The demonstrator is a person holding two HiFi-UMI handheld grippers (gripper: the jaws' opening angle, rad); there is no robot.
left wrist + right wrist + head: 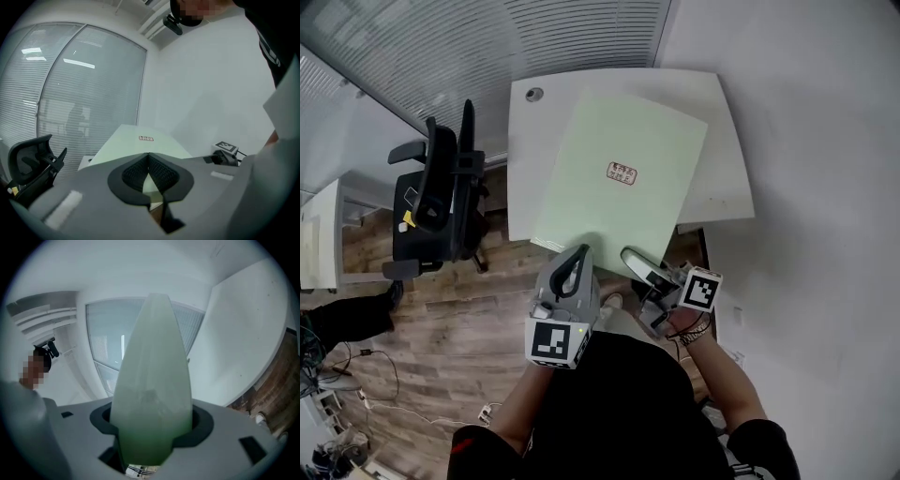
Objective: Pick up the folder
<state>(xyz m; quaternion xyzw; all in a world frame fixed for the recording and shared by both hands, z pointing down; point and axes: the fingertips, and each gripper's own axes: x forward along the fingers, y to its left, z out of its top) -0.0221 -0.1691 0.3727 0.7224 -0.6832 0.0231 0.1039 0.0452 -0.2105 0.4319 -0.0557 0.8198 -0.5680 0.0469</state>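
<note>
- Left hand-held gripper: jaws pinched together on the near edge of the pale green folder.
- Right hand-held gripper: jaws set wide, clamped on the same near edge, folder filling the gap.
- Folder: red label up, over the white bench, near edge hanging past it; can't tell if it touches the bench.
- Black office chair left of the bench, on the wood floor.

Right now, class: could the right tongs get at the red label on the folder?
Probably not: the right tongs are shut on the folder's near edge, like the left tongs, and the label lies mid-cover, away from that edge.
</note>
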